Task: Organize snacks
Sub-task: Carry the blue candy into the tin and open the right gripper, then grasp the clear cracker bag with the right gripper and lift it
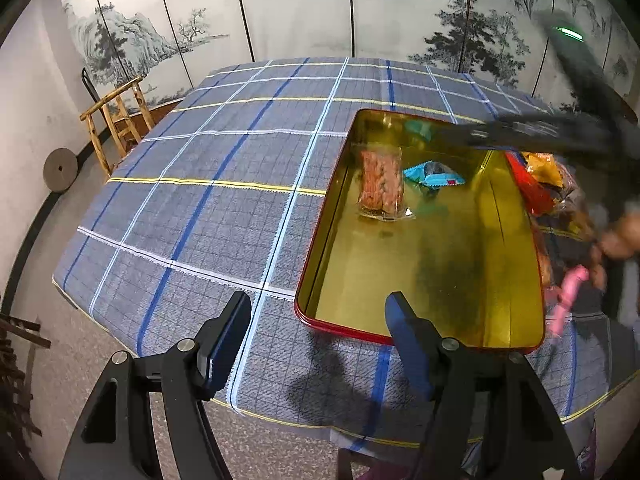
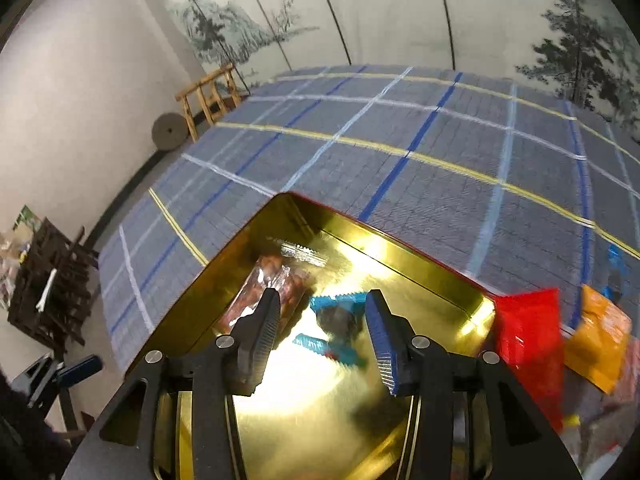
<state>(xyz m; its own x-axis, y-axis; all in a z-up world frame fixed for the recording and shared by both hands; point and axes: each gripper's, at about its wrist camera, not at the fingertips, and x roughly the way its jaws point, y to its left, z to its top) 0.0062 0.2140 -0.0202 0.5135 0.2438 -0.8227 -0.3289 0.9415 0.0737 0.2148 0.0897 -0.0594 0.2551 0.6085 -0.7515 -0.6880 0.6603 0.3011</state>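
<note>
- Desk (image 1: 192, 200): covered with a grey-blue checked cloth crossed by blue, white and yellow lines.
- Tin (image 1: 440, 264): a shallow rectangular tin with gold inside and a red rim, lying open on the cloth toward the desk's right side.
- Clear packet (image 1: 382, 186): reddish-brown snack in transparent wrap, lying on the tin's floor near its far left corner.
- Blue packet (image 1: 434, 176): small blue wrapper, lying in the tin just right of the clear packet.
- Red packet (image 2: 528, 328): outside the tin, close by its right wall.
- Orange packet (image 2: 596, 340): on the cloth just beyond the red packet, also outside the tin.
- Pink item (image 1: 568, 296): blurred, on the cloth right of the tin; its kind could not be told.
- Left gripper (image 1: 316, 344): jaws released and empty, over the desk's near edge by the tin's near left corner.
- Right gripper (image 2: 322, 336): over the tin, jaws parted and clear of the blue packet lying below between them.
- Painted folding screen (image 1: 304, 8): stood behind the desk.
- Wooden chair (image 1: 116, 120): stood at the desk's far left.
</note>
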